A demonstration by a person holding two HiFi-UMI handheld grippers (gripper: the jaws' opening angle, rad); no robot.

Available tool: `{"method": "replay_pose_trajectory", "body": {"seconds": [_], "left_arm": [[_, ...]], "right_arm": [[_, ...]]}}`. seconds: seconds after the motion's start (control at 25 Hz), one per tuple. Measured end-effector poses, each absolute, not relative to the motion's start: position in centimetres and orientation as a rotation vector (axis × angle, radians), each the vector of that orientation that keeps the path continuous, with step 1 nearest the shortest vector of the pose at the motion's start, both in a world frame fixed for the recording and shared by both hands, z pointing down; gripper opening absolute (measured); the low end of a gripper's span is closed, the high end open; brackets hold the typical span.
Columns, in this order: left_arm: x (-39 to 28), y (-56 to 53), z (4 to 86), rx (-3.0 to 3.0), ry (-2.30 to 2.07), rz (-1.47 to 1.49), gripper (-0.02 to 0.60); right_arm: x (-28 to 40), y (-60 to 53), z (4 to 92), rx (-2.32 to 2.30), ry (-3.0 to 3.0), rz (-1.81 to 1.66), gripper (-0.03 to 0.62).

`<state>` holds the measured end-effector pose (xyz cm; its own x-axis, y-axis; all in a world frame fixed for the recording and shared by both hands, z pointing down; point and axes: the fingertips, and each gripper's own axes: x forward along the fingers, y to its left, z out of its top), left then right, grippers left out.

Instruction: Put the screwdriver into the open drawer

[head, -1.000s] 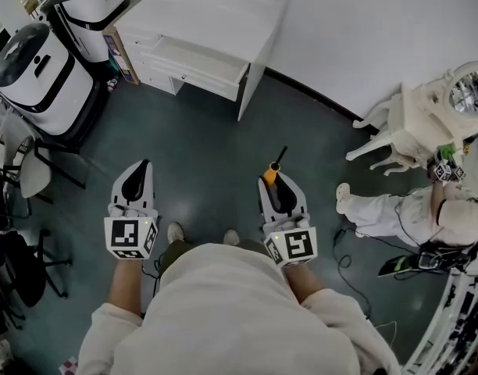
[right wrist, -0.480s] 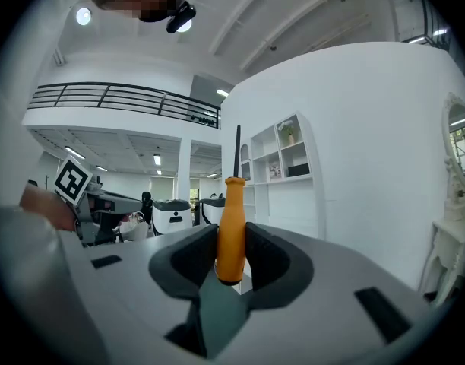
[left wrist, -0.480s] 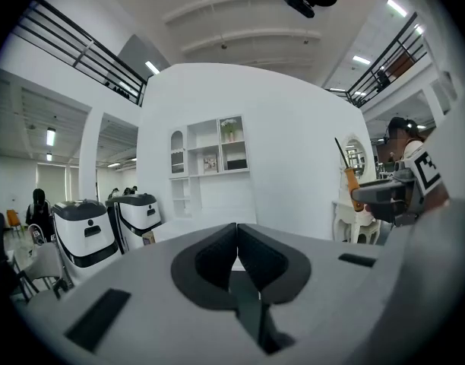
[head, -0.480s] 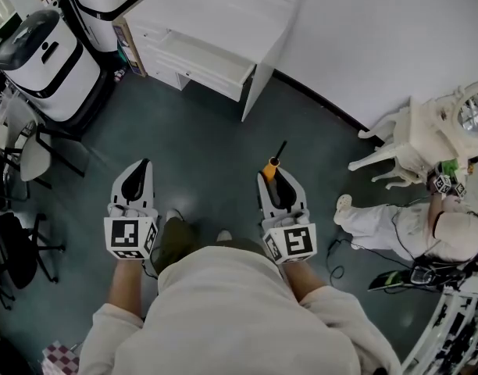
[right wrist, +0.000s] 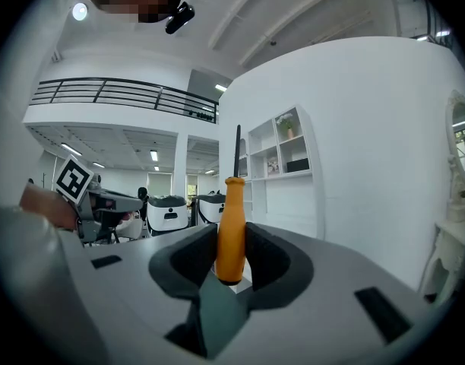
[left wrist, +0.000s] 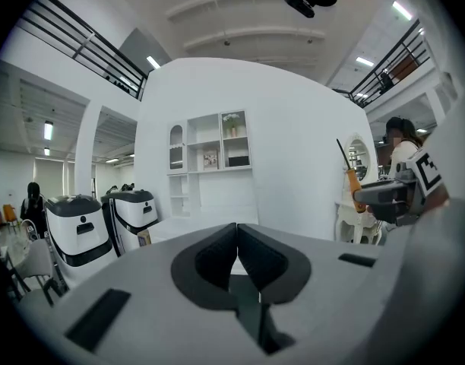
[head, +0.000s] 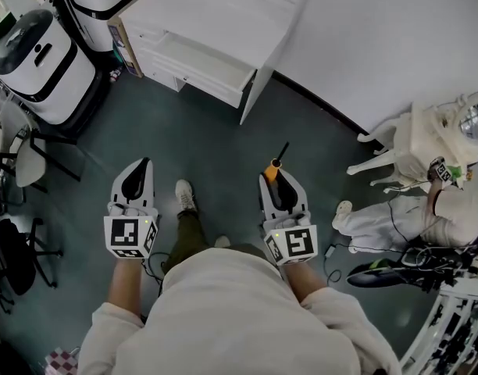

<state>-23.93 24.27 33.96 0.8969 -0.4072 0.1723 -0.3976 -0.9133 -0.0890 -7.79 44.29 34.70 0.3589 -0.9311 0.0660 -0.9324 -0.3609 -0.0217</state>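
My right gripper [head: 275,180] [right wrist: 231,243] is shut on the screwdriver [right wrist: 232,226], whose orange handle [head: 271,168] stands upright between the pads with its dark shaft [head: 281,151] pointing up. My left gripper [head: 137,180] [left wrist: 236,251] is shut with nothing between its jaws. The white desk [head: 223,22] stands ahead at the top of the head view, its drawer [head: 198,65] pulled open toward me. Both grippers are held out over the dark green floor, well short of the drawer.
Two white-and-black machines [head: 36,65] stand at the far left beside dark chairs [head: 20,162]. A white dressing table with a mirror [head: 446,127] and a crouching person in white [head: 411,217] are at the right. My own foot [head: 184,195] steps forward between the grippers.
I have walked forward: the desk and drawer have shifted in the head view and my foot has swung ahead. Both grippers keep their grip and pose.
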Motion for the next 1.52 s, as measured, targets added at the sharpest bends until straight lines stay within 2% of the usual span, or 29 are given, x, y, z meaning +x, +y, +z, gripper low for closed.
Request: {"method": "replay_pose_trajectory", "body": {"seconds": [1.0, 1.52], "left_arm": [[-10.4, 2.5, 34.5, -3.068, 0.417, -0.3, 0.005], [-7.7, -7.4, 35.1, -3.091, 0.311, -0.321, 0.006]], "right_arm": [[3.2, 25.3, 34.3, 2.66, -1.535, 0.127, 0.123], [6.9, 16.2, 33.9, 2.706, -1.388, 0.109, 0.123]]}}
